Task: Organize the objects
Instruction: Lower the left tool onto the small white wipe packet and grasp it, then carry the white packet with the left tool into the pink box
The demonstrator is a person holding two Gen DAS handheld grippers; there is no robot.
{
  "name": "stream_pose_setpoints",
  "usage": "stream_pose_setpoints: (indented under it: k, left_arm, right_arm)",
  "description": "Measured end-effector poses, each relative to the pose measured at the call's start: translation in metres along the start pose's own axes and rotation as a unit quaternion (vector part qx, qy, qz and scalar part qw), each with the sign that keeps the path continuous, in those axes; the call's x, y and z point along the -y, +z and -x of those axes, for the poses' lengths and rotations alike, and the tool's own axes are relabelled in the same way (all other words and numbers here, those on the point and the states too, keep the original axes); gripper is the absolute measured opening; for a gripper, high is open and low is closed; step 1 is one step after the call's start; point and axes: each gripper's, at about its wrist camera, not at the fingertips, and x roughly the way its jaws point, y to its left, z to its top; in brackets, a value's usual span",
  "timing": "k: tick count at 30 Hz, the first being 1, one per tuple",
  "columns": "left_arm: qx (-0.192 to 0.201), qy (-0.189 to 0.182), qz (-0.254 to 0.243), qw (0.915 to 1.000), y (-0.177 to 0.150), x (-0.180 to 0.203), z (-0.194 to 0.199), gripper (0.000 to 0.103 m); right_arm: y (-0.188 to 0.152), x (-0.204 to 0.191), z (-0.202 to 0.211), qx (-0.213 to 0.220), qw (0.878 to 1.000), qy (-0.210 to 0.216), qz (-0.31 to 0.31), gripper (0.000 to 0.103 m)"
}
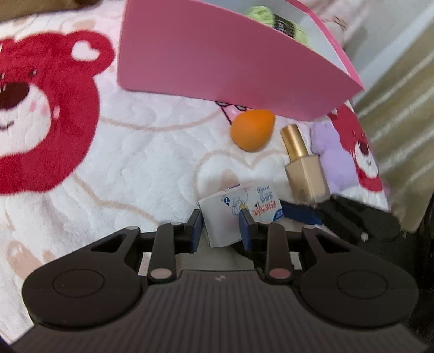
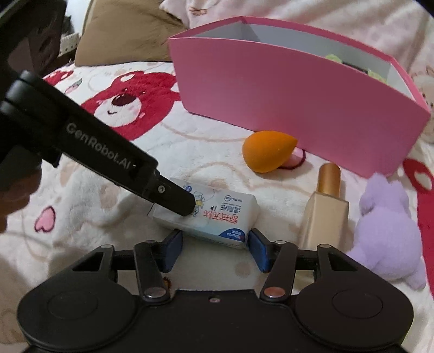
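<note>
A white tissue pack (image 1: 238, 214) (image 2: 211, 217) with blue and red print lies on the bear-print blanket. My left gripper (image 1: 221, 225) is shut on it, one finger on each side; it enters the right wrist view from the left (image 2: 173, 198). My right gripper (image 2: 214, 247) is open just in front of the pack's near end. An orange makeup sponge (image 1: 252, 130) (image 2: 267, 153), a gold bottle (image 1: 303, 168) (image 2: 324, 211) and a purple plush toy (image 1: 329, 160) (image 2: 388, 236) lie near the pink box (image 1: 217, 62) (image 2: 298, 103).
The pink box holds a green item (image 1: 260, 13) with a dark label. A small pink round thing (image 2: 295, 160) lies under the sponge. A brown cushion (image 2: 119, 35) sits behind. The blanket edge and a striped surface (image 1: 401, 103) are to the right.
</note>
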Motion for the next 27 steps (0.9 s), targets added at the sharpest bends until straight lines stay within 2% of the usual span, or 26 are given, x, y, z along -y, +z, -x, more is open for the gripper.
stream_pose_setpoints:
  k: [4,7,8,14,23,27]
  left_arm:
    - [0.011,-0.003,-0.003,0.9999,-0.001,0.003,0.004,0.028]
    - [0.013,-0.015,0.003,0.9998,-0.002,0.006,0.008,0.029]
    - [0.014,-0.015,0.005,0.9998,-0.003,0.007,0.010,0.031]
    - [0.025,-0.030,0.002,0.9992,-0.006,0.008,0.028,0.031]
    - [0.044,-0.039,-0.019,0.9981,-0.003,0.021,0.067,0.031]
    - [0.052,-0.036,-0.040,0.9972,-0.001,0.030,0.086,0.031]
  right_arm:
    - [0.000,0.000,0.004,0.002,1.000,0.001,-0.003,0.063]
    - [0.003,-0.003,0.012,0.000,1.000,0.007,-0.017,0.078]
    - [0.004,-0.003,0.014,0.000,1.000,0.007,-0.018,0.080]
    - [0.006,-0.009,0.023,0.002,1.000,0.004,-0.025,0.080]
    - [0.017,-0.021,0.055,0.051,0.998,-0.003,-0.036,0.080]
    - [0.021,-0.026,0.073,0.070,0.995,-0.004,-0.070,0.080]
